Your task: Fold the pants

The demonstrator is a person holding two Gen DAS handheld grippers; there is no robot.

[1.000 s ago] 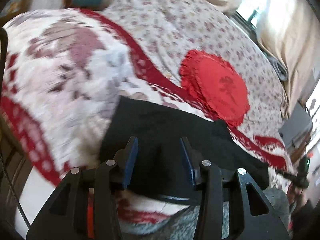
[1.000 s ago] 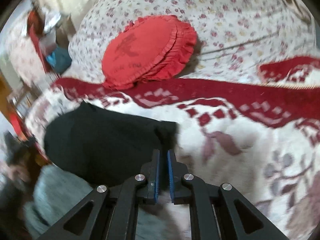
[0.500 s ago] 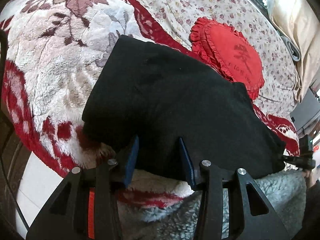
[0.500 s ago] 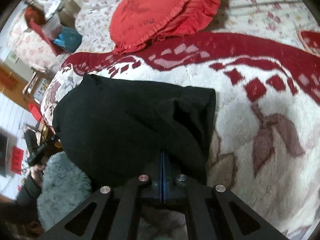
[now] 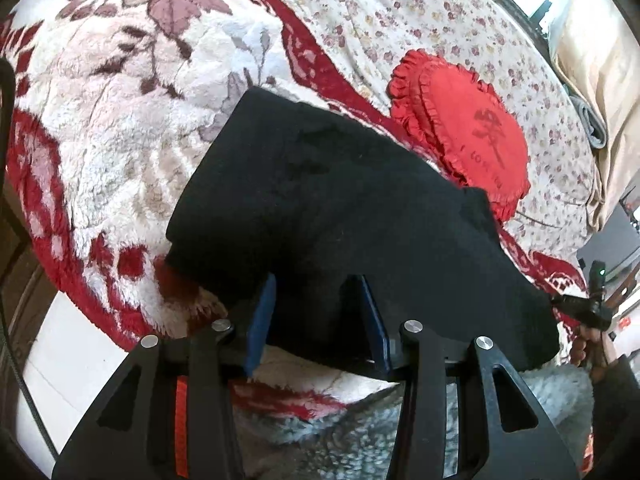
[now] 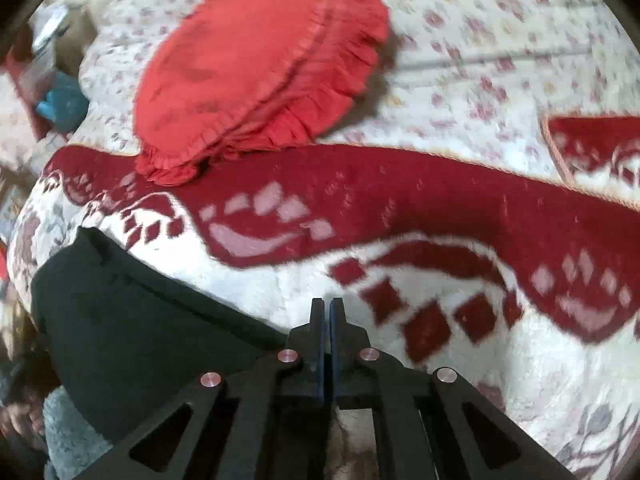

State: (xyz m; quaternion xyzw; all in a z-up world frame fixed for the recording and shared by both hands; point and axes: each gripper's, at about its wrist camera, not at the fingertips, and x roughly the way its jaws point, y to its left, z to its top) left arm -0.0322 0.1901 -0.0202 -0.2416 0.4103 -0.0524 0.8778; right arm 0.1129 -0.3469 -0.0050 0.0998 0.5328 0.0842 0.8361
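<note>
The black pants (image 5: pixel 340 200) lie folded on the fluffy red-and-white blanket (image 5: pixel 100 120). At their near edge sits my left gripper (image 5: pixel 318 312), its blue pads (image 5: pixel 260 320) apart by a thick fold of black cloth that fills the gap; it is shut on that fold. In the right wrist view the pants (image 6: pixel 140 320) are at the lower left. My right gripper (image 6: pixel 325 304) is shut with nothing between its fingers. Its tips stand over bare blanket (image 6: pixel 300 280), just right of the pants' edge.
A red frilled cushion (image 5: pixel 468 132) (image 6: pixel 260 68) rests on the floral sheet (image 5: pixel 400 20) beyond the pants. The bed edge and pale floor (image 5: pixel 60 360) lie at the left. A grey fleecy garment (image 5: pixel 360 432) is under the near edge. A hand (image 5: pixel 584 344) shows at the far right.
The left gripper sank with the pants, which now lie spread on the blanket. The right gripper slid right, off the black cloth and onto bare blanket.
</note>
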